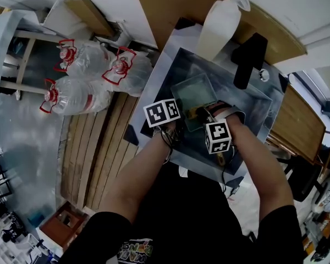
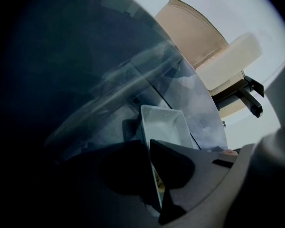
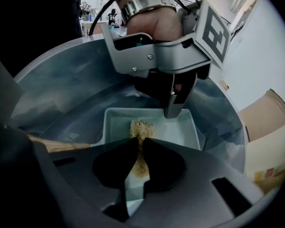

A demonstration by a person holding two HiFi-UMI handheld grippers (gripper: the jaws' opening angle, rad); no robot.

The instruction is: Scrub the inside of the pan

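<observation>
A pale rectangular pan (image 1: 195,91) sits in a steel sink (image 1: 256,100). My left gripper (image 2: 151,156) is shut on the pan's (image 2: 164,123) near rim, and the thin wall stands between its jaws. In the right gripper view the left gripper (image 3: 174,109) comes down from above onto the far rim of the pan (image 3: 180,129). My right gripper (image 3: 141,148) is shut on a tan fibrous scrub pad (image 3: 140,127), which rests on the pan's inside floor. In the head view both marker cubes hover over the pan's near end, and the jaws are hidden under them.
A black faucet (image 1: 249,59) and a white jug (image 1: 220,26) stand at the sink's far side. Large clear water bottles (image 1: 77,95) lie on the floor to the left. A wooden strip (image 3: 54,144) lies in the sink beside the pan. A cardboard box (image 3: 268,141) is at the right.
</observation>
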